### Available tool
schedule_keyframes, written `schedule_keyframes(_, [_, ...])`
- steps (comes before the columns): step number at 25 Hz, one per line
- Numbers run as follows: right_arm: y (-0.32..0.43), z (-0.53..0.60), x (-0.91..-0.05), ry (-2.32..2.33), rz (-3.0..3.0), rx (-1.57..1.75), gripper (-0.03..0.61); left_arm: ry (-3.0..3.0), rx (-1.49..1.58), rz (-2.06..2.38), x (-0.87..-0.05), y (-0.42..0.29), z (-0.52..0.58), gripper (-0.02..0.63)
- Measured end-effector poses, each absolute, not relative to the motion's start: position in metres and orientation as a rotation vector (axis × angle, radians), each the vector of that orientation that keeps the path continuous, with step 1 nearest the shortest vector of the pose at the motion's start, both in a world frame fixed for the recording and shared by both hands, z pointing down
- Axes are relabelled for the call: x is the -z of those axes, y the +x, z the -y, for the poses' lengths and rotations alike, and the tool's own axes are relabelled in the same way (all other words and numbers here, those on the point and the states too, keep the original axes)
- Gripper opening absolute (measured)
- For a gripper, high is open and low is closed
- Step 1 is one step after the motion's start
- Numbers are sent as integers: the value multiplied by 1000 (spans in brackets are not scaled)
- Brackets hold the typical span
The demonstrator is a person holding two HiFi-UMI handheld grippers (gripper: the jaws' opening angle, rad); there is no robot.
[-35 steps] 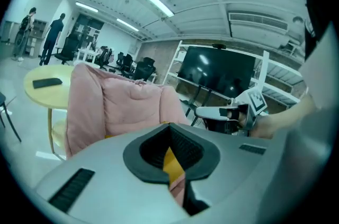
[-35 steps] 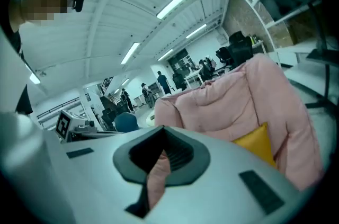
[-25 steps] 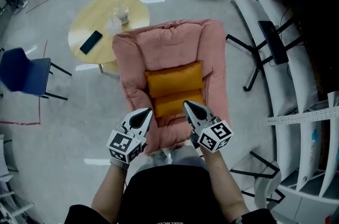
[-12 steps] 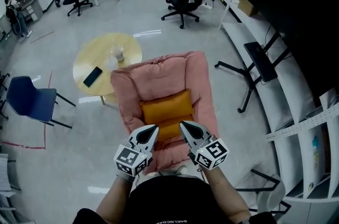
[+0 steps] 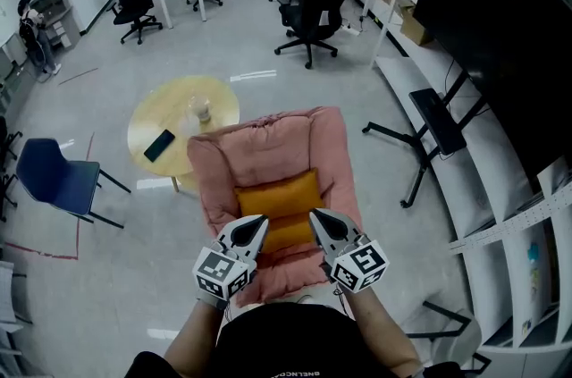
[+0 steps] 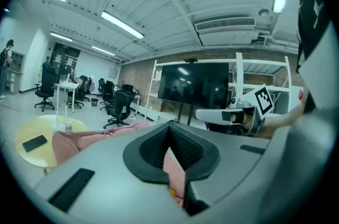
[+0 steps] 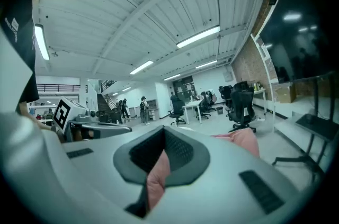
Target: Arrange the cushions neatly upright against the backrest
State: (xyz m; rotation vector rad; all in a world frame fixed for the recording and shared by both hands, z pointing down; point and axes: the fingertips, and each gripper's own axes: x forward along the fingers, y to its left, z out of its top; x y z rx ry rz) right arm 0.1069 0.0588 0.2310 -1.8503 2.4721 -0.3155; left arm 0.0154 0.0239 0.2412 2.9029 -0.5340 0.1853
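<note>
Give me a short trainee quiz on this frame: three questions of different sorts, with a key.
1. True or false: an orange cushion rests on the pink chair.
2. What lies on the round table near the cup? A) phone B) book C) remote
3. Fill in: the jaws of the left gripper and the right gripper are both ____.

Key: 1 true; 2 A; 3 shut.

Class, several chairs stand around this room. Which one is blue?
The chair at the far left, near the round yellow table. It alone is blue, with thin straight legs; the other chairs are black office chairs.
</note>
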Motion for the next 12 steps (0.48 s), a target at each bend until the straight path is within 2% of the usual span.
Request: schedule_keyframes(12, [106, -56, -235, -1853, -2506, 305, 6, 2870, -147, 561, -237, 9, -22, 12])
